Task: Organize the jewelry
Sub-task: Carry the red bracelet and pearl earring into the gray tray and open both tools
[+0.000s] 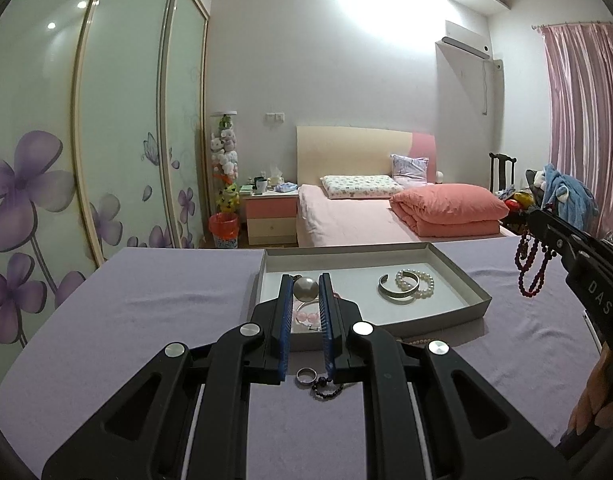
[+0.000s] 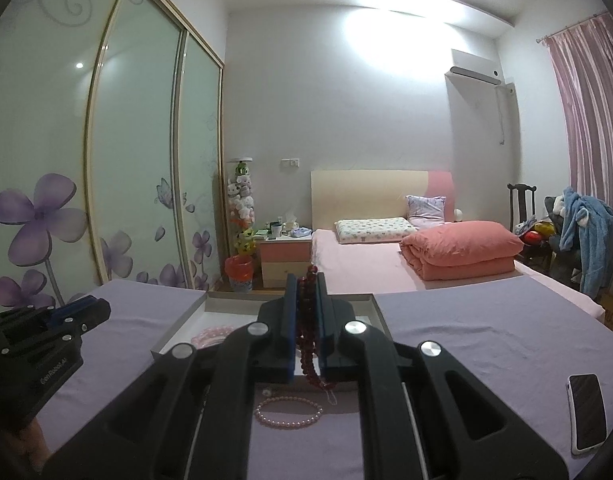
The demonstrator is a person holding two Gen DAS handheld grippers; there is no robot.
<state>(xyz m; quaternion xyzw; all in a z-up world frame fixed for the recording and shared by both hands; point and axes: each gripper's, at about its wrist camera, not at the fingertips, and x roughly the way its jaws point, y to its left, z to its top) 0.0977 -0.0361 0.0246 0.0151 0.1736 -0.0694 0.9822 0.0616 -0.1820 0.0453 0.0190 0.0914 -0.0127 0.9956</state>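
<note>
Nearest the table's front edge, pieces are still loose on the lilac cloth-covered table (image 1: 166, 320): a plain silver ring (image 1: 305, 376) with a short dark beaded strand (image 1: 326, 388) touching it, and a pale pink pearl bracelet (image 2: 288, 411) further along that edge. Above them the left gripper (image 1: 302, 312) has its jaws nearly closed with nothing seen between the pads. The right gripper (image 2: 306, 320) is clenched on a dark red beaded necklace (image 2: 308, 320), which hangs in loops above the table, not yet over the shallow grey cardboard tray (image 1: 472, 284). Further back, at the table's far edge, that tray already holds a silver cuff bangle (image 1: 396, 290), a white pearl bracelet (image 1: 420, 280) touching it, a pink bead bracelet (image 1: 306, 316) and a large round pearl-like disc (image 1: 305, 289). By my reckoning about half is sorted; the necklace and three loose pieces remain.
</note>
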